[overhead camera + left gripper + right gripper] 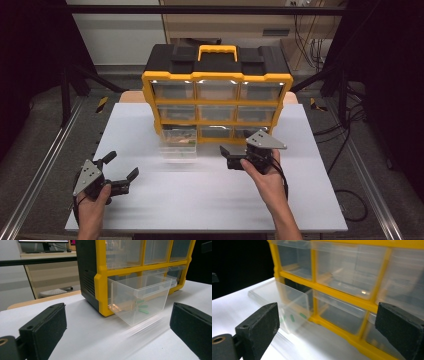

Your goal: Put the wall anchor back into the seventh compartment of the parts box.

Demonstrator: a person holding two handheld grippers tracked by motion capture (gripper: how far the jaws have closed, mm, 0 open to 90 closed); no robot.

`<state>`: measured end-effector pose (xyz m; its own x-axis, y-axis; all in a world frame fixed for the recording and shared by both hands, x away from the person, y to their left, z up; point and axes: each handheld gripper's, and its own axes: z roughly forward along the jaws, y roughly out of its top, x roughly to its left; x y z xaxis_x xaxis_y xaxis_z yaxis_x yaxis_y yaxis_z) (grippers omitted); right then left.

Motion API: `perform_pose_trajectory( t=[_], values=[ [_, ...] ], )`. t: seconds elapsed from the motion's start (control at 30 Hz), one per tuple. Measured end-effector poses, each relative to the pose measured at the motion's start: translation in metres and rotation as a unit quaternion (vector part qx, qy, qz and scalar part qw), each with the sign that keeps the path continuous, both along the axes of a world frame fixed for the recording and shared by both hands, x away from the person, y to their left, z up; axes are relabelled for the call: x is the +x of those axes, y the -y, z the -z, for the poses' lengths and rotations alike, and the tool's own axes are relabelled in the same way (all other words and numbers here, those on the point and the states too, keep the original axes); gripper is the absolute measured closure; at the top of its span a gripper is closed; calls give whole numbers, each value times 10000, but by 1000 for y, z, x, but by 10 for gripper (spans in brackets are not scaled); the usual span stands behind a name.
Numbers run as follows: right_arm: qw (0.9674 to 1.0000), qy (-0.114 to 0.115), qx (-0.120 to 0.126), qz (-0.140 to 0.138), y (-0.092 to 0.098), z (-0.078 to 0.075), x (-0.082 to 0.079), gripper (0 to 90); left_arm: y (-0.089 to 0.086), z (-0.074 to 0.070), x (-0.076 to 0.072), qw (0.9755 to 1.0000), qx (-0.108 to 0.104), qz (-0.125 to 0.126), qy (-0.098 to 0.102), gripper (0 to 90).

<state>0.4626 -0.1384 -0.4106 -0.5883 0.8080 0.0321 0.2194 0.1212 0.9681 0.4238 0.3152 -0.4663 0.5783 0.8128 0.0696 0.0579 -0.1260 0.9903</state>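
A yellow and black drawer cabinet (216, 75) with clear drawers stands at the back of the white table (200, 200). Its bottom-left drawer (178, 142) is pulled well out and holds a few small green pieces (142, 307). My left gripper (122, 165) rests at the table's front left, open and empty, with its jaws pointing toward that drawer (140, 300). My right gripper (226, 157) hovers in front of the cabinet's bottom row, to the right of the drawer, open with nothing between its pads. In the right gripper view the drawer (292, 302) juts out to the left of the yellow frame (342, 293).
Metal rails run along both sides of the table. Black frame posts stand at the back corners, and cables lie on the floor at the right. Bare white tabletop stretches between the two hands.
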Motion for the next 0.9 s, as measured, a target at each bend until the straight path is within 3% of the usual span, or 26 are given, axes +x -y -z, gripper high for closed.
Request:
perform_pose_trajectory(
  t=[0.17, 0.47, 0.9],
  values=[
    [9998, 100, 107, 95, 20, 9, -8, 88, 0, 0, 0, 10000, 10, -6, -14, 6],
    [9993, 219, 17, 293, 48, 13, -23, 46, 0, 0, -1, 10000, 5, -3, -20, 5],
    [9984, 273, 49, 486, 70, 13, -33, 42, 0, 0, -2, 10000, 13, 12, -31, 5]
  ],
)
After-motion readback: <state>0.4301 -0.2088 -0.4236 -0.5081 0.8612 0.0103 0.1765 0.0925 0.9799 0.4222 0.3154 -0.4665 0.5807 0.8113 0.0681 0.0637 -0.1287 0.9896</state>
